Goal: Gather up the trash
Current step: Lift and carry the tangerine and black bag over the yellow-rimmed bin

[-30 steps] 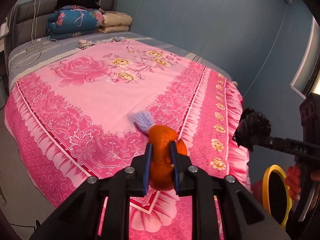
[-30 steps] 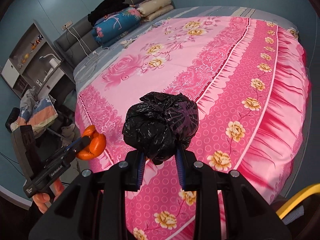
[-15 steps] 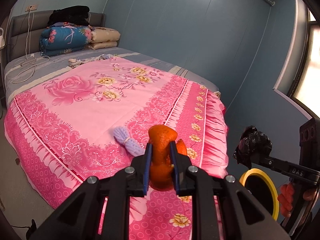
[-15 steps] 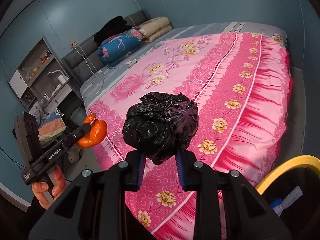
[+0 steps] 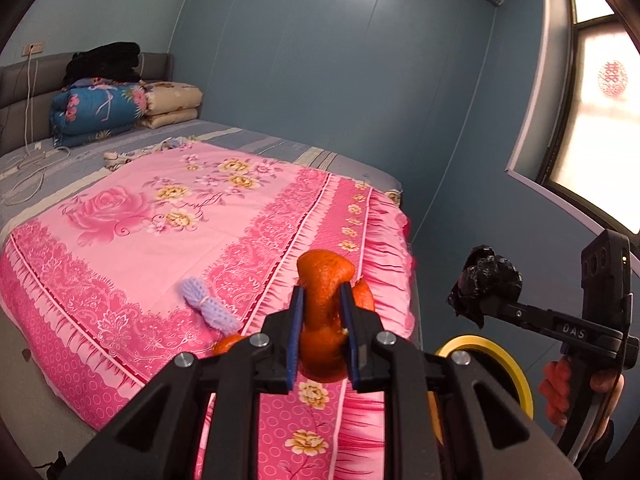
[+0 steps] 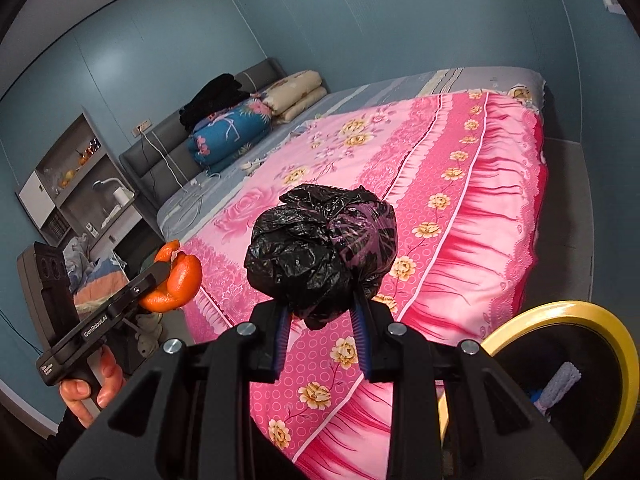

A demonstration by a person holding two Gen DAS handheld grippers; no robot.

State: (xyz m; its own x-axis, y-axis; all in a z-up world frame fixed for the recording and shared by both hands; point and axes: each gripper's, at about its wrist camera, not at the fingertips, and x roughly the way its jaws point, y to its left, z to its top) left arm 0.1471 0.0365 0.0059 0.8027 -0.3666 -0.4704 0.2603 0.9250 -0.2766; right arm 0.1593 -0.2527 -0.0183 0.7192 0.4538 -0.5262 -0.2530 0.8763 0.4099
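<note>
Gripping an orange peel [image 5: 325, 308], the left gripper [image 5: 322, 312] has its blue pads [image 5: 297, 334] closed on the peel's middle, high over the foot of the bed [image 5: 120, 248]. Left wrist view: the peel curls above and below the pads, so little of it is pinched. Risk: a floppy strip could slide out mid-carry and land on the pink cover. A purple knitted bundle [image 5: 206, 306] lies on the cover near the edge, with another orange scrap [image 5: 225, 346] beside it, half hidden behind the tool; both are uncollected. The yellow-rimmed bin [image 5: 506, 364] sits low right, past the bed corner. The right gripper [image 5: 486, 300] hangs above it with a crumpled black bag [image 5: 490, 280].

Right wrist view: the right gripper [image 6: 320, 312] is clamped on the black bag's [image 6: 324, 256] lower folds; most of the wad bulges free above the pads. Risk: slick plastic, thin bite, may slip or unfurl. The bin's [image 6: 560, 312] mouth opens lower right, and something pale grey and blue lies inside. The bag is over the bed skirt, not yet over the rim; letting go early likely drops it on the floor. The left gripper [image 6: 160, 276] and its peel [image 6: 176, 280] are far left, well apart from the bin, so it has the longer carry. Both tools heading for one opening could crowd or knock together.
</note>
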